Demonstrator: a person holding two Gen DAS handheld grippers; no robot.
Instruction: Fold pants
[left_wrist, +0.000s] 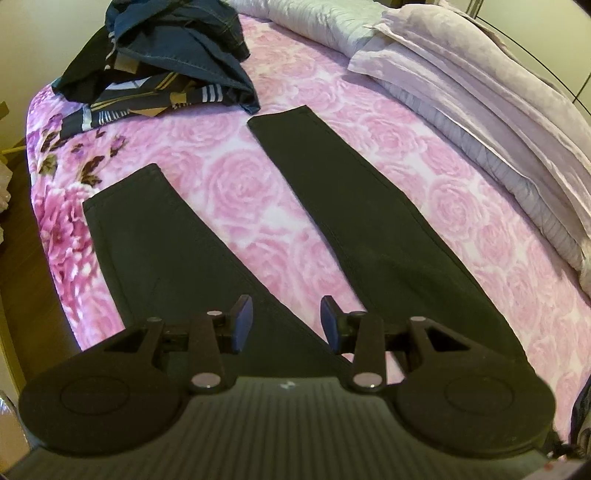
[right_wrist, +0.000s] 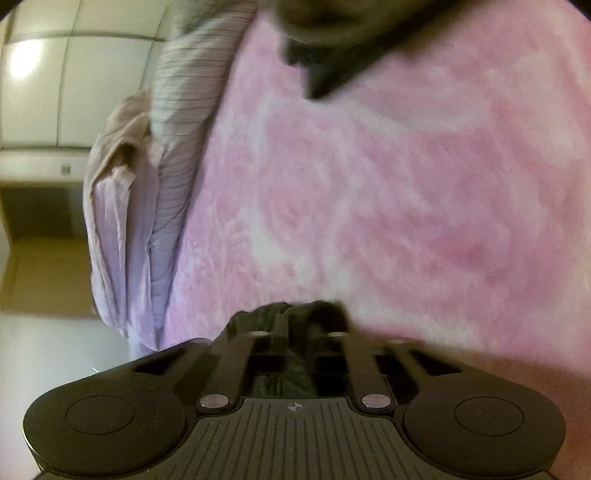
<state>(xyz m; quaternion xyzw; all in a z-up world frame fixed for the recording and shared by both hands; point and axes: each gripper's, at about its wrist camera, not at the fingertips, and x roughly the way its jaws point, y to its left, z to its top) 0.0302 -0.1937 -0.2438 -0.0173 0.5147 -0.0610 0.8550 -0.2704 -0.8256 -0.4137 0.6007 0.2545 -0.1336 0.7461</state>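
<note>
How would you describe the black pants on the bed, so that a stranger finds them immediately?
Look at the pink rose-patterned bedspread. The black pants lie flat in its middle, their two legs spread in a V away from the left gripper. Unlike the crumpled clothes pile beyond, they are plain black and smooth.

- Bed (left_wrist: 280, 206) with pink rose-print cover fills most of view.
- Lilac pillows (left_wrist: 476, 122) stacked along its far side.
- Heap of dark clothes (left_wrist: 166, 59) at far corner.
- Wood floor (left_wrist: 22, 229) left of bed.
- White panelled wardrobe (right_wrist: 74, 74), glare spot on it.
</note>
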